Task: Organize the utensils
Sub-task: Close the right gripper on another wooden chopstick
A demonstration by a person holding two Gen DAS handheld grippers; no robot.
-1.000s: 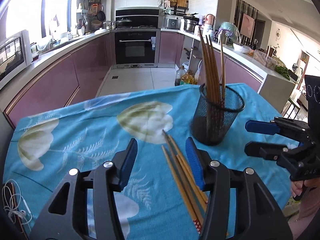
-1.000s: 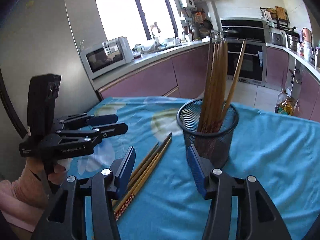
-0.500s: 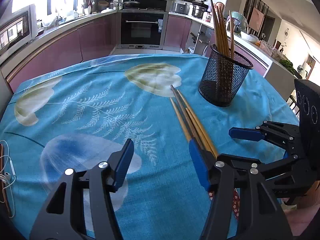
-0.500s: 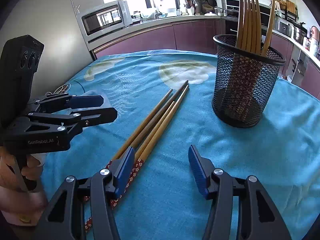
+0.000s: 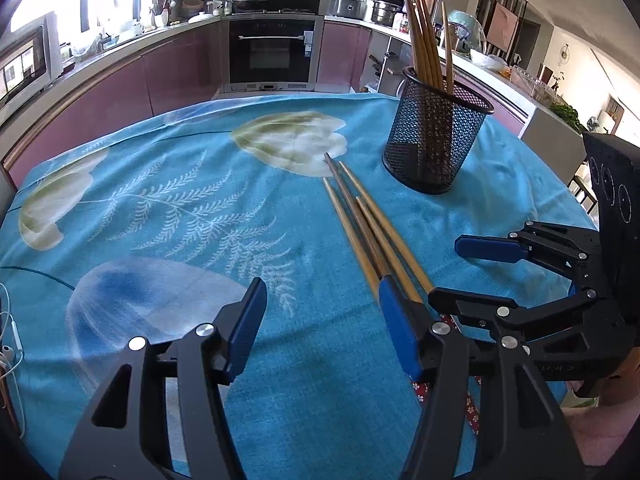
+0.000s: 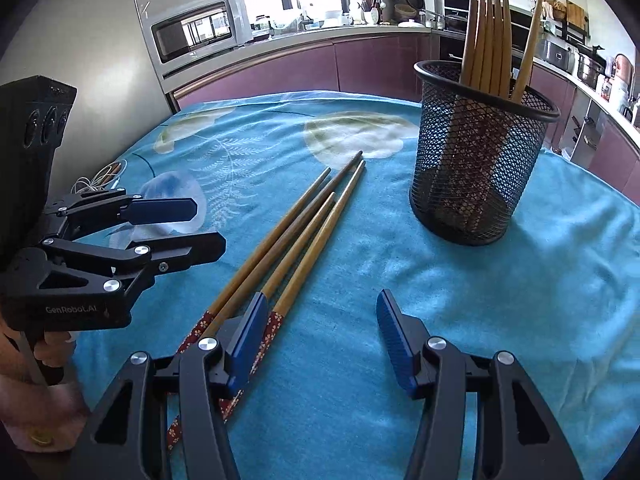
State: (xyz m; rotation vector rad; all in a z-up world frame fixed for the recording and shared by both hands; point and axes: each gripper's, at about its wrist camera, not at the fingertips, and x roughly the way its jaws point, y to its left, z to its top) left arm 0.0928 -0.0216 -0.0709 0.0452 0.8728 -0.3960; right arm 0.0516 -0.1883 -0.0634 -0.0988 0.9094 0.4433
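A: Lying flat on the blue floral tablecloth are four loose chopsticks, side by side and touching, tapered tips toward the black mesh holder, red patterned ends nearest the cameras. Same bundle in the left wrist view.

B: Holder status?

A: Upright on the cloth, just beside the loose tips, not touching them. Six or so chopsticks stand in it, leaning against the rim. Also seen from the left.

B: Grippers?

A: Right gripper: jaws spread wide, nothing between the pads. Its left finger overlaps the red ends of the bundle; contact cannot be told. Left gripper: jaws likewise apart, empty. Its right finger sits over the bundle's near end.

B: Relative position?

A: Each appears in the other's view, left gripper and right gripper, flanking the bundle.

B: Surroundings?

A: Microwave, oven, purple cabinets behind the table.
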